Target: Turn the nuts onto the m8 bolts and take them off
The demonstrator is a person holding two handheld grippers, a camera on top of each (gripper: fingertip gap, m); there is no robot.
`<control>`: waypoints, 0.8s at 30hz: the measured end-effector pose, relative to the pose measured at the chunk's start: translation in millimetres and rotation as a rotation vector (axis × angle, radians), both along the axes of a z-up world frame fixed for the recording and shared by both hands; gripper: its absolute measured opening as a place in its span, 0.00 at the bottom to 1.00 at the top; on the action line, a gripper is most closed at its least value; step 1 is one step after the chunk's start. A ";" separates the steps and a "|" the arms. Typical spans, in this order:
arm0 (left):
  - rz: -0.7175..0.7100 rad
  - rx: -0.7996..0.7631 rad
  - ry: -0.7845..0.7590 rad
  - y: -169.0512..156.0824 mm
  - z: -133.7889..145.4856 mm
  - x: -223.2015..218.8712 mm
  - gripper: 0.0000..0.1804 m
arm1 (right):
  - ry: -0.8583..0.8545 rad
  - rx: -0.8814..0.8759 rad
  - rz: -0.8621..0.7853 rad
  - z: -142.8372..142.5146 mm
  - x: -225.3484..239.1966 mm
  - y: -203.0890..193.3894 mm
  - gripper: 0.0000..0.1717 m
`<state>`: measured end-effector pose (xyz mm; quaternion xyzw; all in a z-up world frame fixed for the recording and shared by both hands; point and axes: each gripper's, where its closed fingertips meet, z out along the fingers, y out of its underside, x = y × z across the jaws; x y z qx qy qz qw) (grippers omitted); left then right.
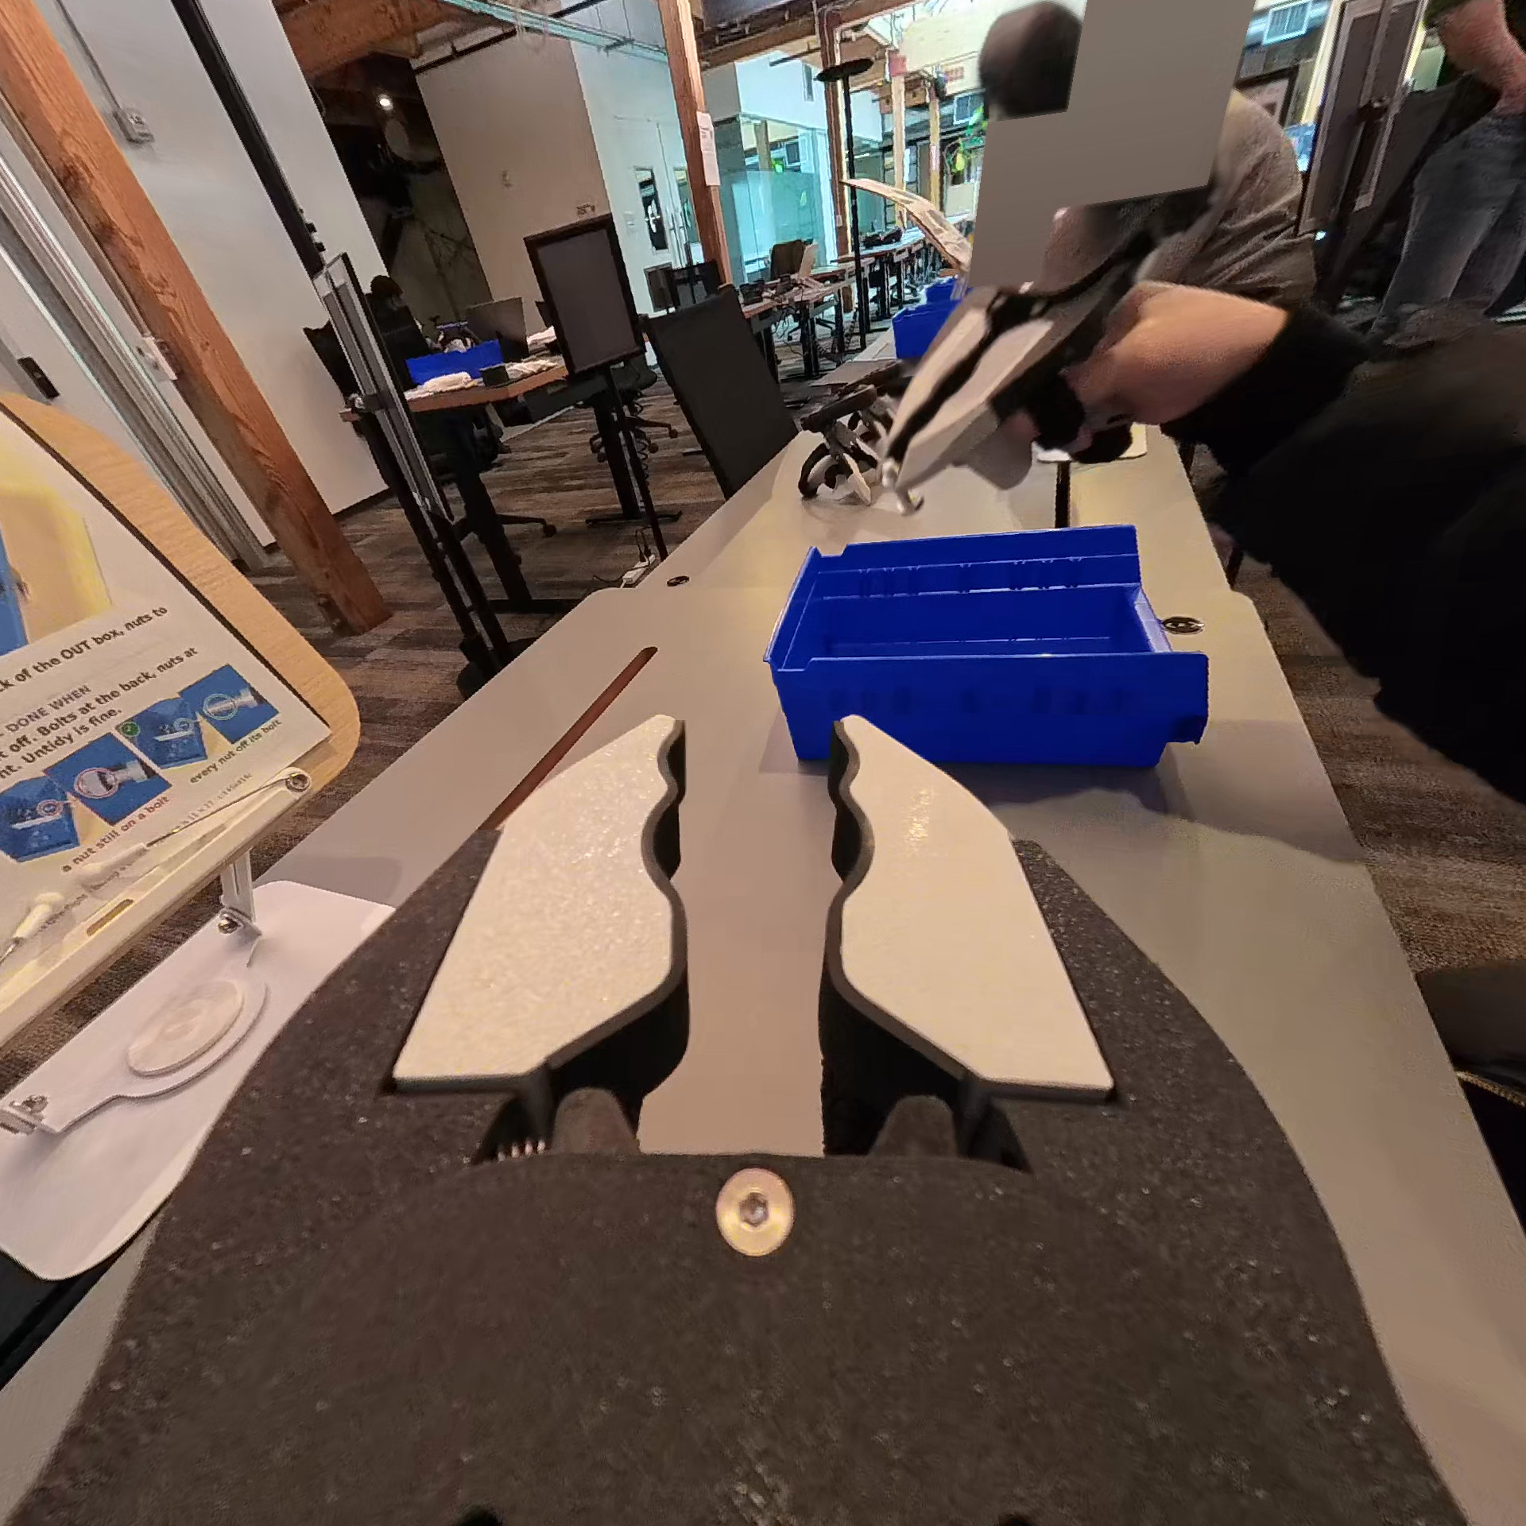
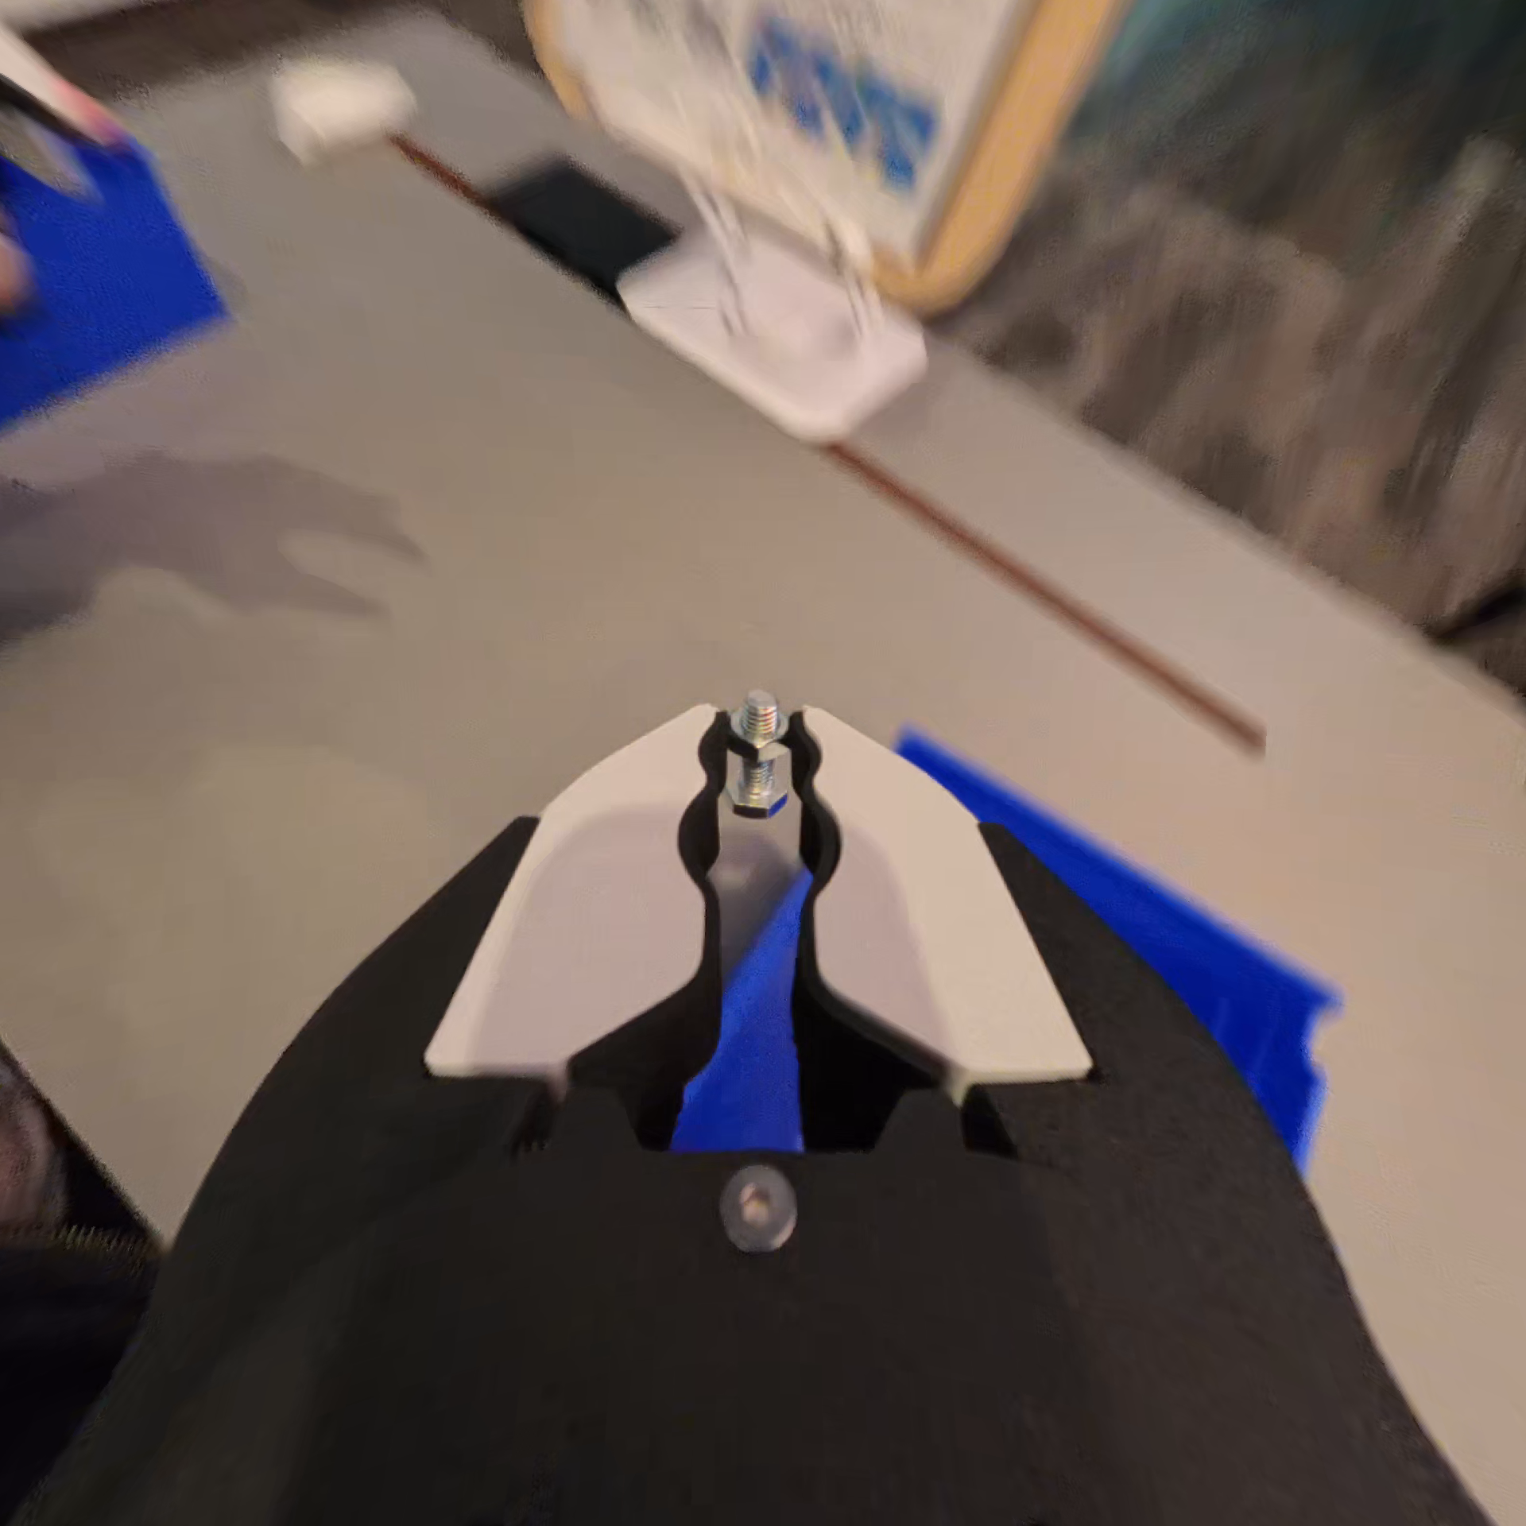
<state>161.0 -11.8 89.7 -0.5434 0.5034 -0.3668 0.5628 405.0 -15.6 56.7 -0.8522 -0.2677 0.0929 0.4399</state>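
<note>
Zinc-bright steel is showing between the fingertips of the right gripper (image 2: pixel 760 747): a hex bolt (image 2: pixel 758 772) with a nut (image 2: pixel 755 750) threaded partway along its shank, thread end pointing toward twelve o'clock, head sitting nearer the camera. The jaws are pinching this assembly at the nut, with the dark pads (image 2: pixel 717 755) pressing in on both sides. Below it, at five o'clock, part of a blue bin (image 2: pixel 1156 933) is showing, with the grey table (image 2: pixel 495 578) blurring behind.

In the left wrist view, the left gripper (image 1: pixel 755 747) is hovering with its jaws spread and nothing between them. A blue bin (image 1: pixel 983 710) is sitting just past its fingertips at one o'clock; as much of its inside as shows looks bare, though the near wall is hiding part of the floor. The right gripper is appearing further off at one o'clock, carrying its small metal piece above the table beyond the bin. An instruction board (image 1: pixel 124 702) is standing at nine o'clock.

Judging by this, one nut is already sitting on its bolt, so the threading-on half for this pair looks done. Taking the nut off again seems to be what remains, and the free left gripper would likely need to grip one end for that. How many other pairs are waiting cannot be told.
</note>
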 end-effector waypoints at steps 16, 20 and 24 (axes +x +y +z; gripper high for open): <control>0.061 0.008 0.056 9.8 -10.4 2.9 0.17 | -0.008 -0.727 -0.349 -196.8 122.8 28.1 0.09; 0.058 0.011 0.076 9.7 -14.9 5.6 0.17 | -0.018 -0.761 -0.334 -210.0 124.1 31.8 0.08; 0.056 0.004 0.076 10.5 -16.2 6.3 0.17 | -0.025 -0.739 -0.310 -215.0 121.5 38.3 0.08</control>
